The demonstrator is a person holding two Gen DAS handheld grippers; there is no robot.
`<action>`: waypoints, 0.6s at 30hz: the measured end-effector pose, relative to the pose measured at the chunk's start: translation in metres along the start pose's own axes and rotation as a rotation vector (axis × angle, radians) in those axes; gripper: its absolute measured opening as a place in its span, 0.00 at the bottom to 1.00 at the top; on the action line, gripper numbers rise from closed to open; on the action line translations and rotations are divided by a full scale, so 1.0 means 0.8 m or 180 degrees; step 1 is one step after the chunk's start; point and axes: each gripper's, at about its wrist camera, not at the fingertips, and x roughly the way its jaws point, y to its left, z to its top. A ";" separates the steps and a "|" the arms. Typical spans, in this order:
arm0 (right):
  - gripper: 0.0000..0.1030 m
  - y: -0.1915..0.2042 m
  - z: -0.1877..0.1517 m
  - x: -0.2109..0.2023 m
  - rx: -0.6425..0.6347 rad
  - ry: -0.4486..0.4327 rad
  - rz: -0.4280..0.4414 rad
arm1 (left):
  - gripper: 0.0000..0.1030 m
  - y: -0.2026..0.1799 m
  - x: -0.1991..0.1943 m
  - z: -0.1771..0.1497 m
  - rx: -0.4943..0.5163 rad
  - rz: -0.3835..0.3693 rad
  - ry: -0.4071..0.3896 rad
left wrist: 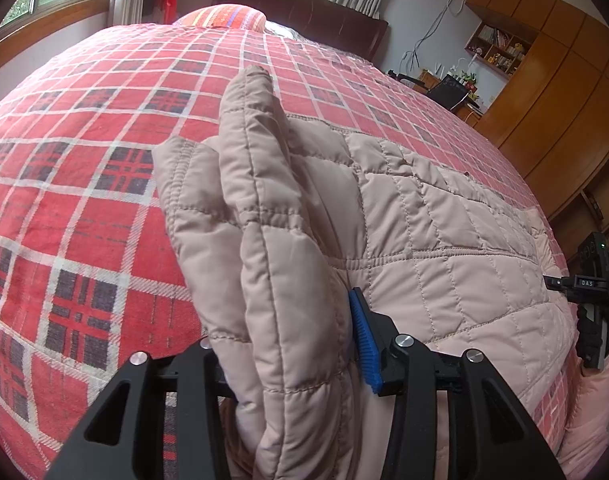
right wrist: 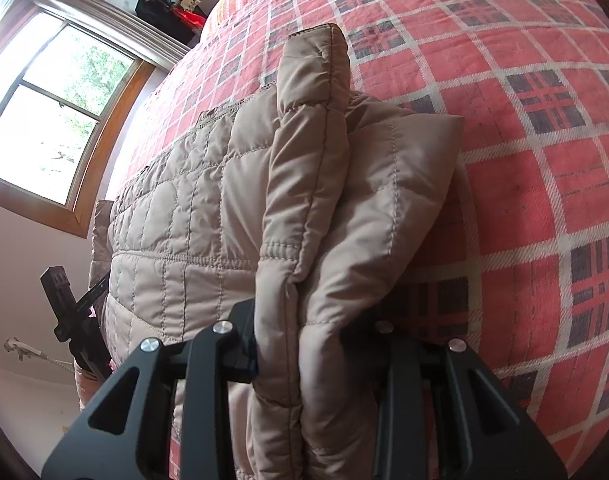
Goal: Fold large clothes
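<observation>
On the plaid bedspread point(left wrist: 84, 184), both grippers pinch the quilted jacket point(left wrist: 424, 216): left gripper point(left wrist: 300, 360), right gripper point(right wrist: 316, 356). Carry both edges across level, I judge, keeping the fold straight.

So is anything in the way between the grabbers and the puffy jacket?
Nothing visible. The left gripper and the right gripper are each clamped on a bunched fold of the beige quilted jacket, which lies on the red plaid bedspread.

Spread across the bed point(left wrist: 84, 128): the jacket point(left wrist: 424, 216), one sleeve point(left wrist: 272, 240) in the left gripper point(left wrist: 292, 364), another point(right wrist: 328, 240) in the right gripper point(right wrist: 316, 356).
</observation>
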 end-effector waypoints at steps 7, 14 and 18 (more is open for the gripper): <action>0.29 -0.003 0.001 0.000 0.0022 0.0003 0.0009 | 0.44 0.001 0.000 0.000 -0.0013 -0.0012 0.0000; 0.32 -0.001 0.003 -0.002 0.0014 0.0003 -0.0051 | 0.45 0.003 0.000 0.000 -0.0034 -0.0028 0.0003; 0.36 0.002 0.003 -0.006 0.0007 0.0000 -0.0122 | 0.45 0.006 0.001 0.001 -0.0056 -0.0042 0.0011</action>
